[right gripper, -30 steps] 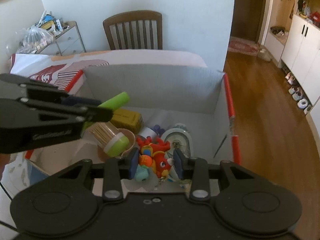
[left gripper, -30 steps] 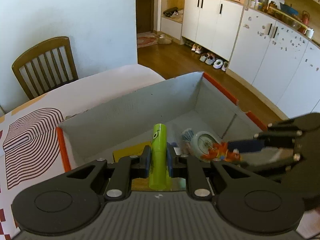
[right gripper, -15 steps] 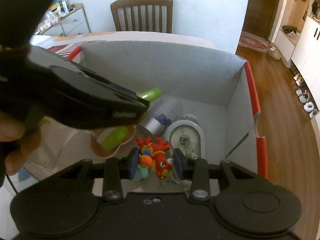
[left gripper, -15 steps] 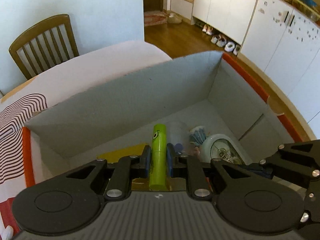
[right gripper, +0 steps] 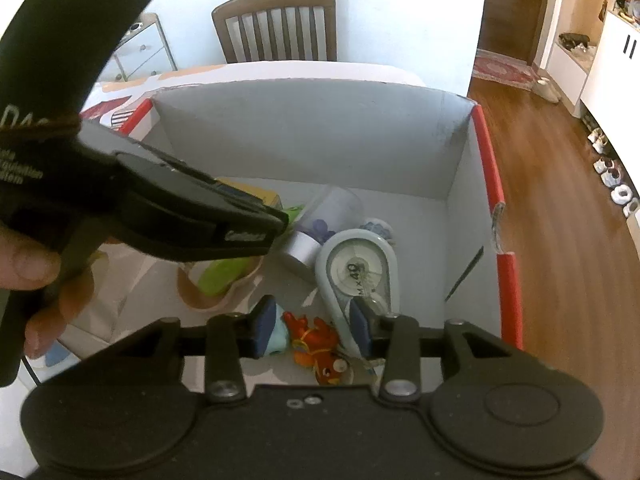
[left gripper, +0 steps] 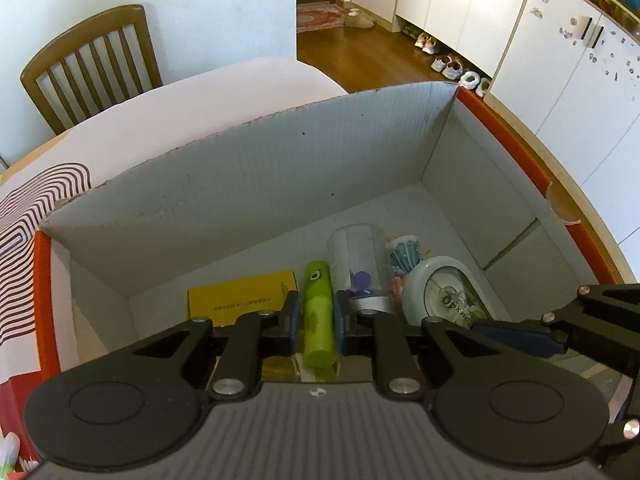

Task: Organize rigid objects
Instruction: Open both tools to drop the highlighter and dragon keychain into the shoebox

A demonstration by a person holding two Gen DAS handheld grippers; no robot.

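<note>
My left gripper (left gripper: 316,314) is shut on a lime-green tube (left gripper: 318,312) and holds it low inside the grey cardboard box (left gripper: 256,176). My right gripper (right gripper: 314,330) is open over the box floor, its pads (right gripper: 266,326) apart on either side of a small red and orange toy figure (right gripper: 320,350) that lies below them. The left gripper's body (right gripper: 192,216) crosses the right wrist view and hides most of the tube. The right gripper's fingers (left gripper: 516,334) show at the right edge of the left wrist view.
In the box lie a yellow box (left gripper: 240,296), a clear cup (left gripper: 354,256), a pale-blue tape dispenser (right gripper: 358,272), a small blue-patterned item (left gripper: 404,250) and a beige bowl holding a green object (right gripper: 218,284). The box has red rims (right gripper: 496,208). A wooden chair (left gripper: 92,64) stands behind the table.
The left gripper has moved down into the box with the tube. The right gripper has opened and the toy figure now lies loose on the box floor.
</note>
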